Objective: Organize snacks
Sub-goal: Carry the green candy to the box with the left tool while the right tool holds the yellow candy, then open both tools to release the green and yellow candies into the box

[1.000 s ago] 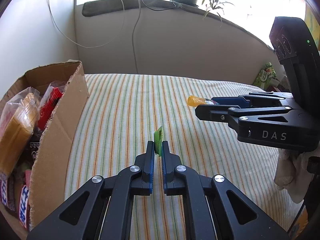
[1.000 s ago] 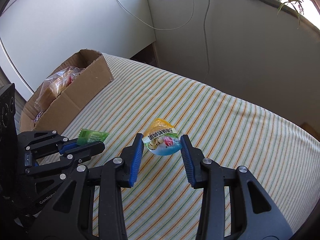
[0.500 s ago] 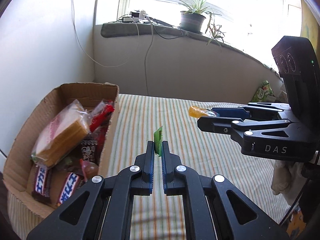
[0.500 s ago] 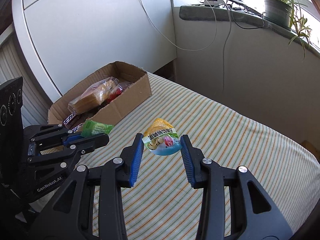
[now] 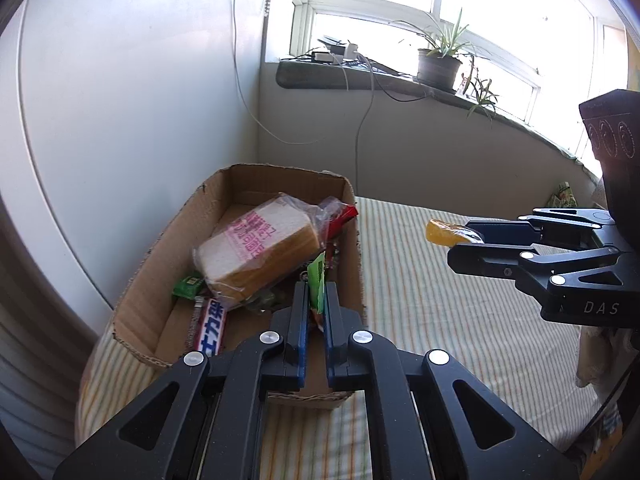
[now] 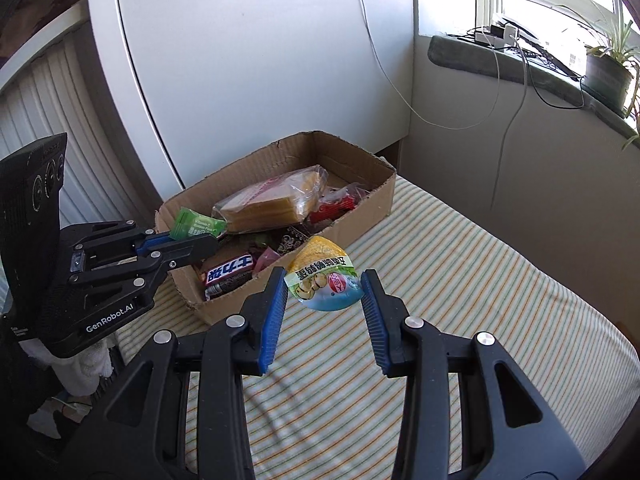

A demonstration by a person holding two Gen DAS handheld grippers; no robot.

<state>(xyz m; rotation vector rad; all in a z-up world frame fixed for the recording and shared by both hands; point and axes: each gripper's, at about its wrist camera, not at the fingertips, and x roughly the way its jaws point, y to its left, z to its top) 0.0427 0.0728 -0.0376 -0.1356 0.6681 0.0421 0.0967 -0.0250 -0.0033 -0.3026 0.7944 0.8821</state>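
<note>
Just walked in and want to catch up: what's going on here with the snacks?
A person holds two grippers. The left gripper pinches a small green sachet over the brown cardboard box of snacks. The right gripper clamps a yellow-and-blue snack pouch above the striped cloth, beside the box.

The cardboard box (image 6: 372, 204) is open-topped but crowded by the bread bag (image 6: 272, 200); striped cloth (image 6: 460, 280) beside it lies bare.

Rough corrugated cardboard box (image 6: 362, 216), glossy plastic snack pouch (image 6: 324, 280), matt black claw (image 6: 324, 300), striped woven cloth (image 6: 460, 300).
</note>
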